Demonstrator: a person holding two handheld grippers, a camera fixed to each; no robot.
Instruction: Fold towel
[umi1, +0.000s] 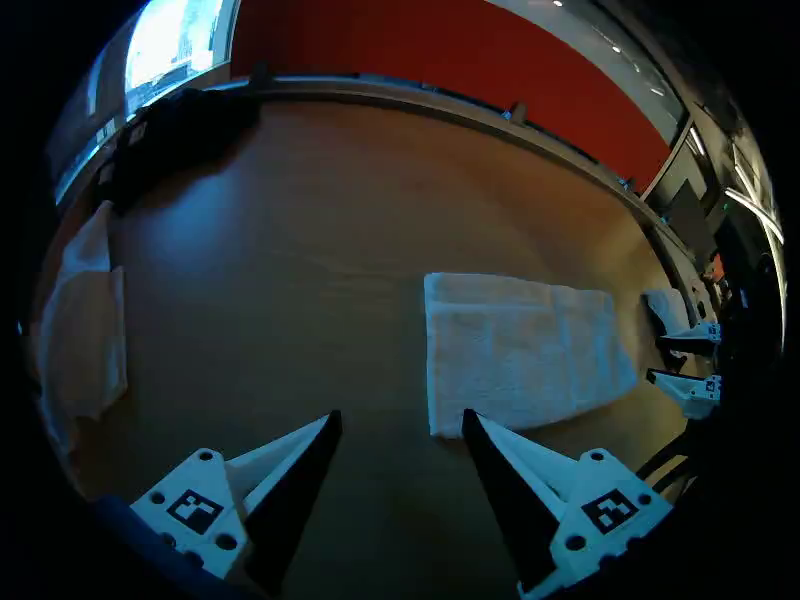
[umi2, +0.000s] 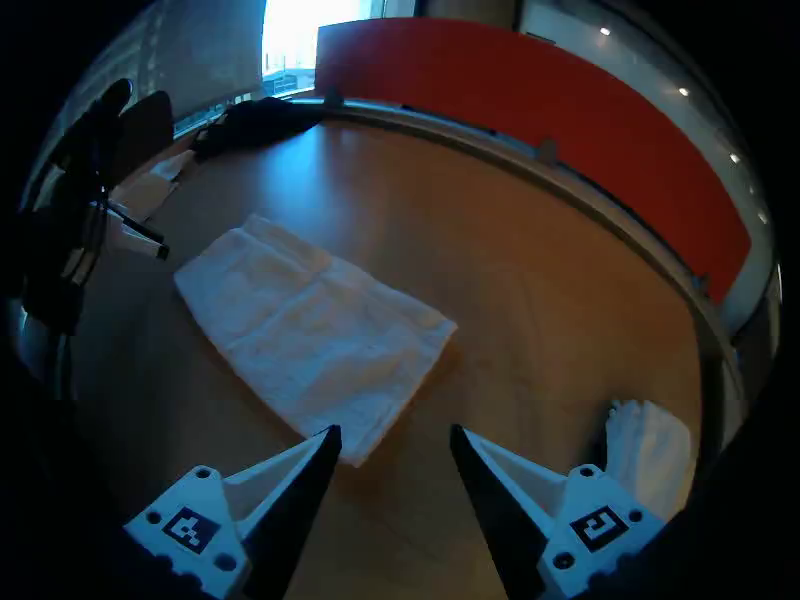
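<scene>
- In the left gripper view, the left gripper is hovering with its jaws spread wide, gripping nothing. It is sitting just on the near side of the towel.
- The towel is lying flat on the wooden table as a tidy white rectangle, right of centre.
- At the far right, the right gripper is waiting beside the towel's right end, likewise spread and empty.
- In the right gripper view, the right gripper is hanging released above the towel's near corner, touching nothing.
- The towel is looking already doubled over (its layered edges suggest at least one fold). Another fold is probably remaining, and neither tool is yet taking a grip for it.
</scene>
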